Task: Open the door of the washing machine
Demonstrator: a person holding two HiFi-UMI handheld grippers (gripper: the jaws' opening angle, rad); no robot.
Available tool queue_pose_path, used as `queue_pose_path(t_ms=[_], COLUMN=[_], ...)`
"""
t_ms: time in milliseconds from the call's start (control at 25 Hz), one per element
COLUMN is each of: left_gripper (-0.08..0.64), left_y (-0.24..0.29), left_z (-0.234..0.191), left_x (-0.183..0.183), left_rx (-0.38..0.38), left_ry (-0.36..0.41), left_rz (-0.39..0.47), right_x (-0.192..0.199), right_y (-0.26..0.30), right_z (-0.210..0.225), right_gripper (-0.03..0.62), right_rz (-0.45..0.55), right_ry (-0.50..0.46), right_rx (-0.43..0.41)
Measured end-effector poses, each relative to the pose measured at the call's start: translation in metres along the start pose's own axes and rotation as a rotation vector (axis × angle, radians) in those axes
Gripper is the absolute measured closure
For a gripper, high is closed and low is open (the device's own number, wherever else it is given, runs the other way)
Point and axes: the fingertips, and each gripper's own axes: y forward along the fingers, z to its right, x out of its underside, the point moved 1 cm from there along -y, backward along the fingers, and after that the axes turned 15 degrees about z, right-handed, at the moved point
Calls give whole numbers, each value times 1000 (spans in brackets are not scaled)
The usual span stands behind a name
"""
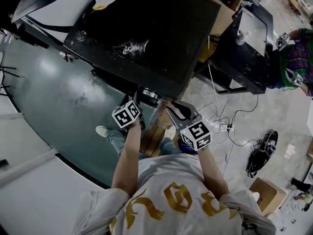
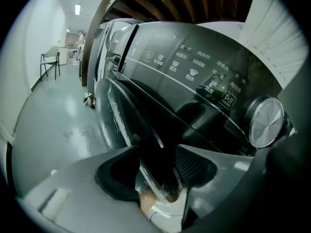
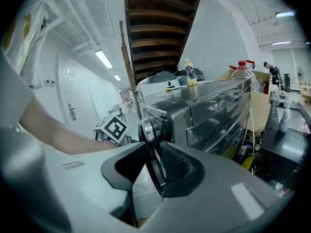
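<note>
Glossy door rim (image 2: 146, 125) clamped in left tool (image 2: 158, 154), right tool (image 3: 154, 149) pinching it (dial (image 2: 265, 122) unseen overhead)

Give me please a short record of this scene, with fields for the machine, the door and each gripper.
machine: dark washing machine, dial on its front panel
door: rim runs between the jaws of both grippers
left gripper: shut on the door rim
right gripper: shut on the door rim
door gap: cannot tell
</note>
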Motion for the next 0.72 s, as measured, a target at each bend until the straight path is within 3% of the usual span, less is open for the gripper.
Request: queue_pose_path(t_ms=[720], left_gripper=[362], left_y=[-38], left_z=[-33], left_x=[14], left_rx=[-13], left_ry=[-10], left_rz=[-6], right_x=[-3], right_y=[9], right_z=[-22], right_gripper=[479], right_rz=[10], right_ry=[-9], right_rx=[-40])
